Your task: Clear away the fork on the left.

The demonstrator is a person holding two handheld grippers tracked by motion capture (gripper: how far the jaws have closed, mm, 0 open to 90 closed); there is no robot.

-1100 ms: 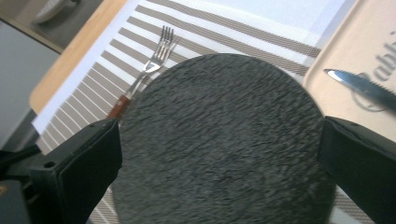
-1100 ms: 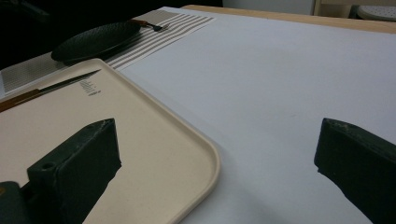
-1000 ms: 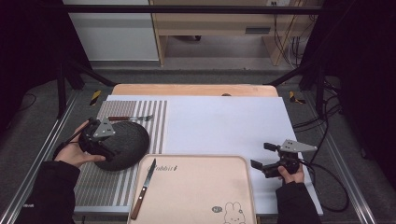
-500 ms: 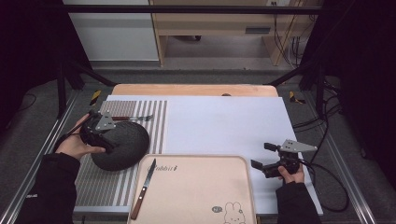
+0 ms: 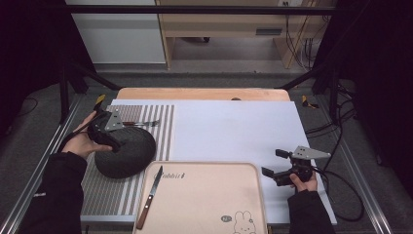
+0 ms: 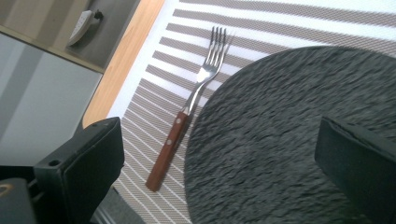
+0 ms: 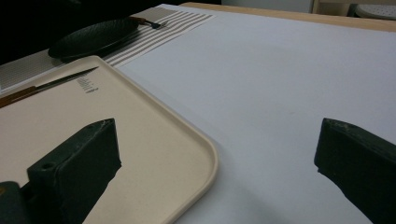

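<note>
On the striped placemat (image 5: 122,195) lies a round dark plate (image 5: 127,155). My left gripper (image 5: 111,132) hovers at the plate's far-left rim, open, with nothing between its jaws. Along those jaws I see the plate (image 6: 289,140) to the right and a wooden-handled fork (image 6: 196,93) beside it on the mat. That fork (image 5: 142,123) lies just beyond the plate. My right gripper (image 5: 273,163) stands open and holds nothing, just right of the beige tray (image 5: 209,204). A wooden-handled knife (image 5: 150,197) lies on the tray's left side.
A white sheet (image 5: 234,131) covers the table's middle and right; the wooden edge (image 5: 199,93) runs along the far side. In the right gripper view the tray corner (image 7: 196,154) is near the jaws, with the knife (image 7: 46,86) and plate (image 7: 93,37) beyond. A cable (image 5: 341,195) trails right.
My left gripper and hand have moved toward the far side, from over the plate's left part to its far-left rim. The plate and the right gripper have stayed put.
</note>
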